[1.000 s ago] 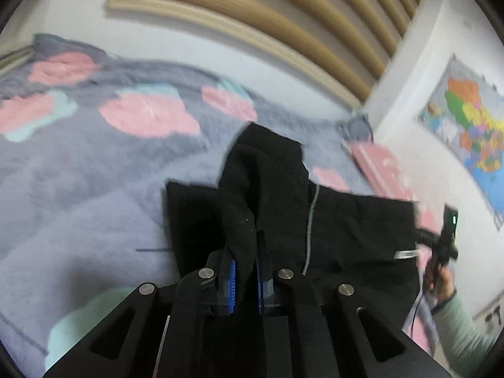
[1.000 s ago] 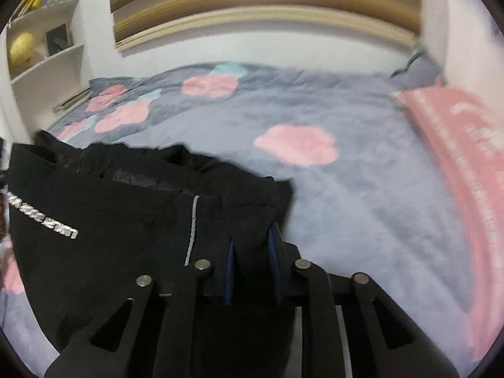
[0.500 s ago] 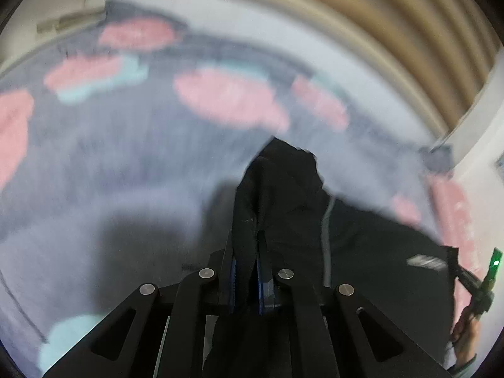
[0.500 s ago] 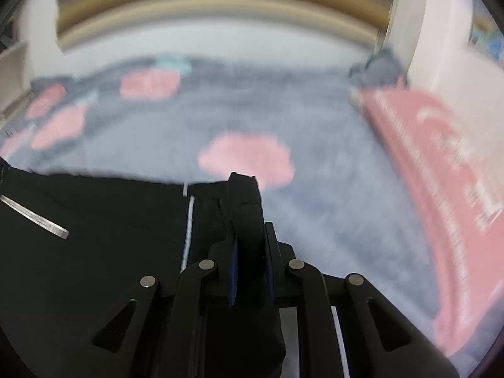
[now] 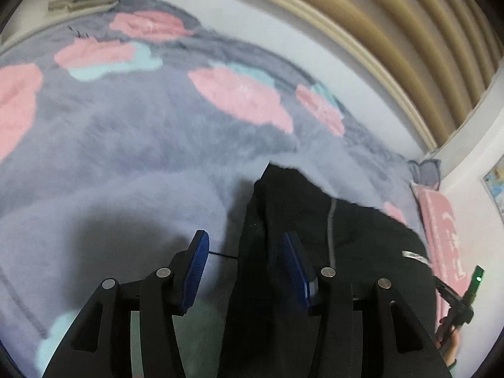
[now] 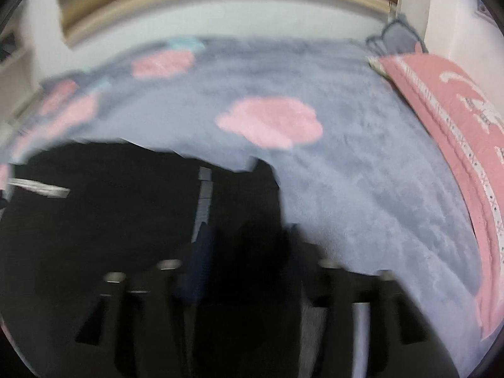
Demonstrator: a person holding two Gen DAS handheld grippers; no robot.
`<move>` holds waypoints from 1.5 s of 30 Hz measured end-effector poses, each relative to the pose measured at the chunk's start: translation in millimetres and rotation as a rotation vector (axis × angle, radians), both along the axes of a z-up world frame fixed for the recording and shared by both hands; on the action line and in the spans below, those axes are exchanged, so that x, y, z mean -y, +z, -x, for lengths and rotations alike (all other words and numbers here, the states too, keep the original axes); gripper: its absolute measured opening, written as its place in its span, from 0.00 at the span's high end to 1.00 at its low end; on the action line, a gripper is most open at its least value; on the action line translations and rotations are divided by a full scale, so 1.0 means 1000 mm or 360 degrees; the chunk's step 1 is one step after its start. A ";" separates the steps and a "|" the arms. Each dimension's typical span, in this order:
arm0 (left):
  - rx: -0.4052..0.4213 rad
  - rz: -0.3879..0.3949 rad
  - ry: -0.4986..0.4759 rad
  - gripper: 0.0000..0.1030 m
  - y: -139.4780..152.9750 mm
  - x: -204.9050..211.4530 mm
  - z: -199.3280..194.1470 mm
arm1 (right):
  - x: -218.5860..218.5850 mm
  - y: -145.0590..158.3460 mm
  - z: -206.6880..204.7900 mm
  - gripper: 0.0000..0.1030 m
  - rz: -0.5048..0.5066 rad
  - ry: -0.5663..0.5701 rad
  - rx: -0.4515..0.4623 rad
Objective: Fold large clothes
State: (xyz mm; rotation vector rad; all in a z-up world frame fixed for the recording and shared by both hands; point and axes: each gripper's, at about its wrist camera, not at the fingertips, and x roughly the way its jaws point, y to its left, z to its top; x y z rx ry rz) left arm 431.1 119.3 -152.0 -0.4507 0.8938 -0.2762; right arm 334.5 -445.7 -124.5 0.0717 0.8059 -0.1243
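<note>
A black garment (image 5: 356, 236) with a grey stripe lies spread on the grey bed blanket (image 5: 141, 163). My left gripper (image 5: 245, 267) has its jaws opening. One garment corner rises loosely between the blue pads (image 5: 197, 267), and the left pad stands clear of the cloth. In the blurred right wrist view the same garment (image 6: 119, 208) covers the lower left. My right gripper (image 6: 249, 252) is also opening, with a dark fold of cloth in the gap between its fingers. The right gripper's handle with a green light (image 5: 472, 283) shows at the left view's far right edge.
The blanket carries pink cloud patches (image 6: 271, 123). A pink pillow (image 6: 456, 132) lies along the bed's right side. A wooden slatted headboard (image 5: 393, 31) and white wall stand behind the bed. Open blanket lies left of the garment and beyond it.
Both grippers were shut on the garment's corners and now stand open. Both sank toward the bed, and the cloth has settled lower on the blanket.
</note>
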 end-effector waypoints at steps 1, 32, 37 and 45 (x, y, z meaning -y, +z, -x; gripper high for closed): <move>0.0006 0.0028 -0.0024 0.51 0.009 -0.002 0.006 | -0.006 0.013 0.010 0.19 0.0019 0.0023 0.0068; 0.0072 -0.0173 -0.0415 0.36 0.061 0.183 0.057 | -0.136 0.011 -0.011 0.19 -0.0105 0.0361 -0.0080; -0.0286 -0.0209 -0.0366 0.35 -0.001 0.193 -0.015 | -0.137 -0.054 -0.075 0.27 -0.0172 0.0278 -0.0353; -0.0154 -0.0348 -0.0397 0.35 -0.012 0.197 -0.005 | -0.134 -0.057 -0.065 0.27 -0.0169 0.0264 -0.0260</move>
